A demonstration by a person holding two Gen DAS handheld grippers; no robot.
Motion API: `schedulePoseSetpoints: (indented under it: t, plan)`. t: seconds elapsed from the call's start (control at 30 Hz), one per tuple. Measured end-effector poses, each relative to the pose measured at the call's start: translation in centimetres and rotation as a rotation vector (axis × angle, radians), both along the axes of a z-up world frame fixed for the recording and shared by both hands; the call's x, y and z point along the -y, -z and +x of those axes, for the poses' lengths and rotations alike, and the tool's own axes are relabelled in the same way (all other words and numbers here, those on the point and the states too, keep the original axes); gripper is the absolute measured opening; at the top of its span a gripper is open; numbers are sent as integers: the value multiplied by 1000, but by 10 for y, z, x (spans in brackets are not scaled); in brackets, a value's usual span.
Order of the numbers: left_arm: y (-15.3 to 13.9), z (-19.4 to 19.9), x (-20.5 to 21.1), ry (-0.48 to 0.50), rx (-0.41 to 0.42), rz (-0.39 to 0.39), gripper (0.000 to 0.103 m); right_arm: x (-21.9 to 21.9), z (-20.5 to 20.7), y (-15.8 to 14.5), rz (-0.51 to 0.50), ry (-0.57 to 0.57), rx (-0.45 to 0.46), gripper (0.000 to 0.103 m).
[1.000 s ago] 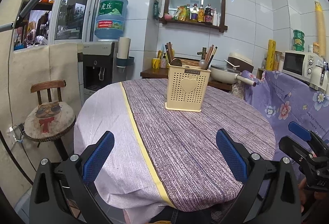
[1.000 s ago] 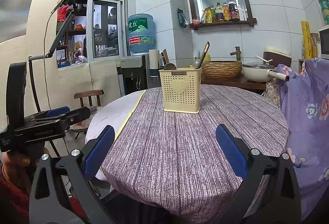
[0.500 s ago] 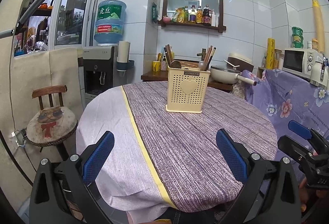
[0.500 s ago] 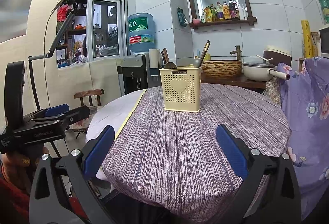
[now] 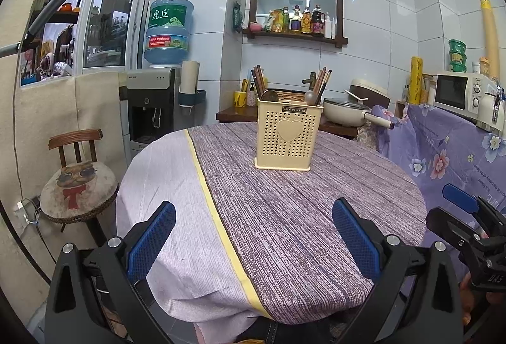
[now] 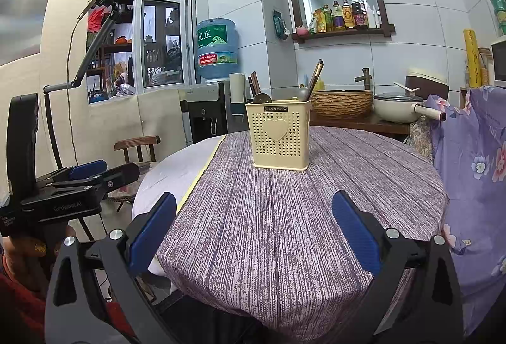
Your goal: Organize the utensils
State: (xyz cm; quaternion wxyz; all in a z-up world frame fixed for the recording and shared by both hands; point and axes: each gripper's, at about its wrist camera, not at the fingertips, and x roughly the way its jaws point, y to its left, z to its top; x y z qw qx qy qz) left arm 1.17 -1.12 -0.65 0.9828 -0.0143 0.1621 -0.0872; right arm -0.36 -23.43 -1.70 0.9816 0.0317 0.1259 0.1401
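A cream perforated utensil holder [image 5: 288, 138] [image 6: 279, 135] with a heart on its front stands upright on the round table [image 5: 316, 211] [image 6: 284, 217]. Chopsticks [image 5: 322, 81] [image 6: 316, 73] and two spoons [image 5: 269, 96] stick out of its top. My left gripper [image 5: 253, 230] hangs open over the table's near edge, well short of the holder, holding nothing. My right gripper [image 6: 253, 224] is also open and empty at the near edge. Each gripper appears at the side of the other's view.
A purple striped cloth with a yellow band covers the table. A wooden chair [image 5: 77, 186] stands at the left, by a water dispenser [image 5: 155, 103]. Behind the table is a counter with a pan [image 5: 348, 116] and a woven basket [image 6: 341, 102]. A floral cloth [image 5: 449, 154] hangs at the right.
Both views have shifted slightly: the left gripper has lifted a little and the holder sits a bit lower in its view. Both grippers stay open and empty.
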Motion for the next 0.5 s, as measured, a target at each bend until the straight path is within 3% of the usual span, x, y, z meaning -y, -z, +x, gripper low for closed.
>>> schedulePoseSetpoints:
  t: [0.5]
  plan:
    - [1,2,0,-3,-6,1,98,-1,2,1,-1,-1,-7,97]
